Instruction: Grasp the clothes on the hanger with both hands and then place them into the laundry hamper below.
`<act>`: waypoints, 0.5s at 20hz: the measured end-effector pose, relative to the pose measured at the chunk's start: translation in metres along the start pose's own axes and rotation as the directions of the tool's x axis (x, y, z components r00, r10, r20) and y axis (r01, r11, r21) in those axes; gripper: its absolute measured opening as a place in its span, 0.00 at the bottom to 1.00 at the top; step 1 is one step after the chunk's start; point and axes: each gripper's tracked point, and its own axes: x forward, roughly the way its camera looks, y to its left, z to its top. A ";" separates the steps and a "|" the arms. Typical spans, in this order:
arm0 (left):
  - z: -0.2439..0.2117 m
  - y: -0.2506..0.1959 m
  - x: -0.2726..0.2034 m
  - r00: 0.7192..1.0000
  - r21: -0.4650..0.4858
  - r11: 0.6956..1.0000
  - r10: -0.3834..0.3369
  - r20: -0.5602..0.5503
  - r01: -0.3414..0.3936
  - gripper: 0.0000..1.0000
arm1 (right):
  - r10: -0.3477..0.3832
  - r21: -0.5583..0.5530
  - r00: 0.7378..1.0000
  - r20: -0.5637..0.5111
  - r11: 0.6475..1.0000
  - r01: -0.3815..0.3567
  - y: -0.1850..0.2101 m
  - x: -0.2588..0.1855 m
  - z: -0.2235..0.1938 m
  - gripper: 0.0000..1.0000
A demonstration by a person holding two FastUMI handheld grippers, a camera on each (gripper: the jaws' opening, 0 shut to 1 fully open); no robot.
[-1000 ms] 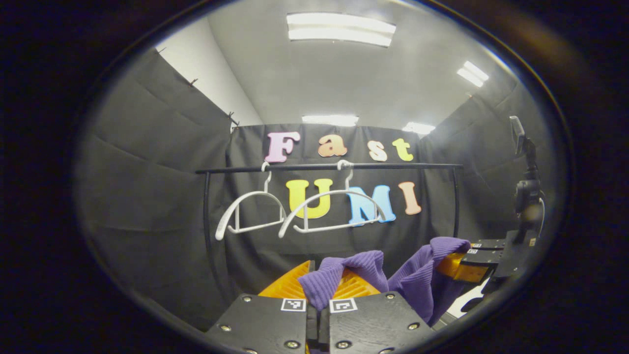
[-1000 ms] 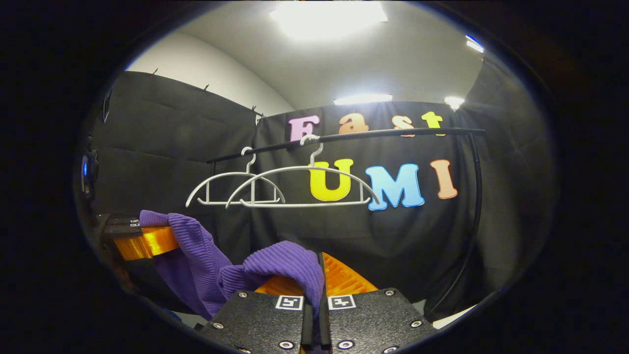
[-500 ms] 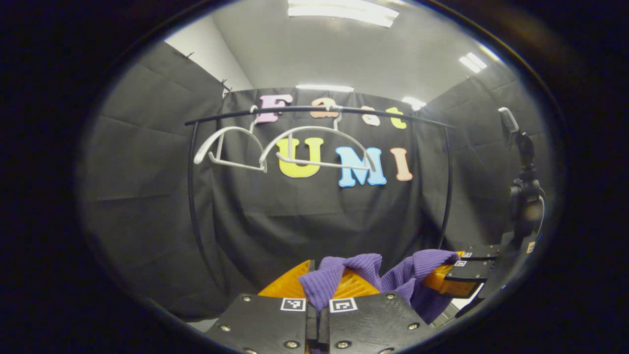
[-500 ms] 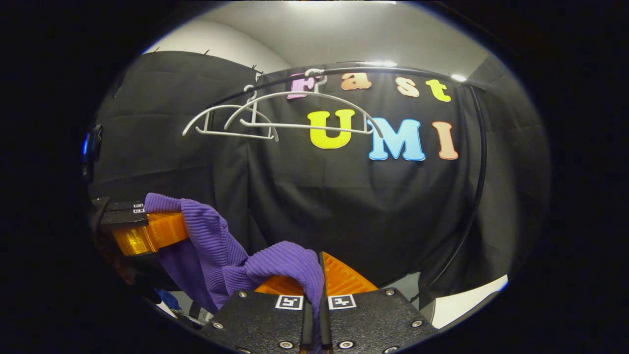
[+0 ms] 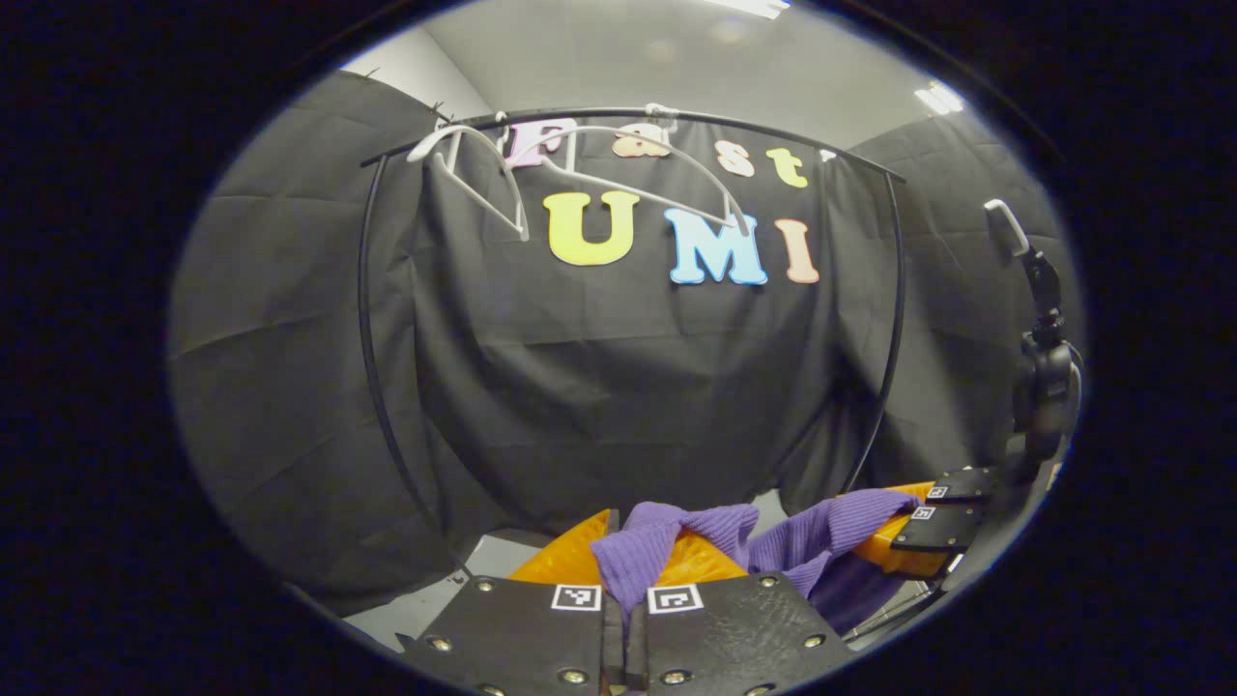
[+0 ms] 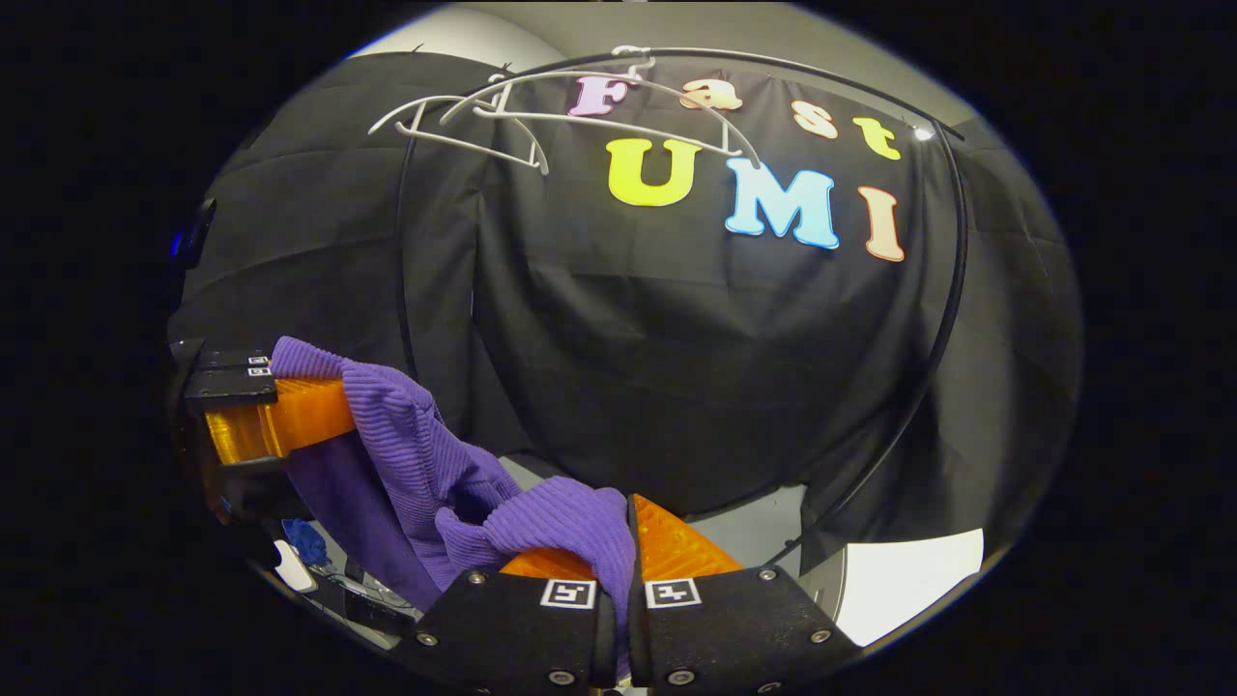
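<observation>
Jaws of both our left gripper (image 5: 626, 541) and right gripper (image 6: 630, 530) pinch the purple garment (image 6: 425, 464) tight; uneven release could snag it outside the hamper.

Ribbed purple knit garment (image 5: 676, 541), smooth white plastic hangers (image 6: 541, 106), matt black cloth wall (image 5: 599, 387)

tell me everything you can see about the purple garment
The purple garment looks like a ribbed knit, soft and bunched. It is off the hangers, slung between the two tools. The right tool pinches one fold between its fingers, the left tool another, and the cloth sags in between. The lower part hangs out of sight, so its full shape cannot be told.
</observation>
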 end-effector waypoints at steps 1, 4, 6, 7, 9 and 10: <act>-0.009 0.001 0.003 1.000 0.000 1.000 0.003 -0.021 -0.003 0.02 | -0.004 -0.003 1.000 -0.031 1.000 0.003 0.000 0.003 -0.010 0.05; -0.040 0.006 0.008 0.995 0.020 1.000 0.022 -0.092 -0.020 0.07 | 0.016 -0.014 0.993 -0.118 1.000 -0.018 0.004 0.005 -0.033 0.06; -0.064 0.007 0.009 0.990 0.040 0.999 0.025 -0.140 -0.019 0.02 | 0.015 -0.031 0.986 -0.166 0.999 -0.020 0.008 0.013 -0.060 0.06; -0.077 0.009 0.010 0.986 0.048 0.999 0.027 -0.165 -0.020 0.03 | 0.017 -0.035 0.982 -0.188 0.999 -0.024 0.011 0.013 -0.068 0.06; -0.095 0.010 0.011 0.975 0.058 0.998 0.032 -0.218 -0.020 0.03 | 0.020 -0.050 0.972 -0.232 0.998 -0.032 0.018 0.016 -0.083 0.07; -0.109 0.013 0.012 0.969 0.066 0.998 0.038 -0.245 -0.023 0.02 | 0.030 -0.059 0.965 -0.262 0.997 -0.048 0.022 0.017 -0.091 0.07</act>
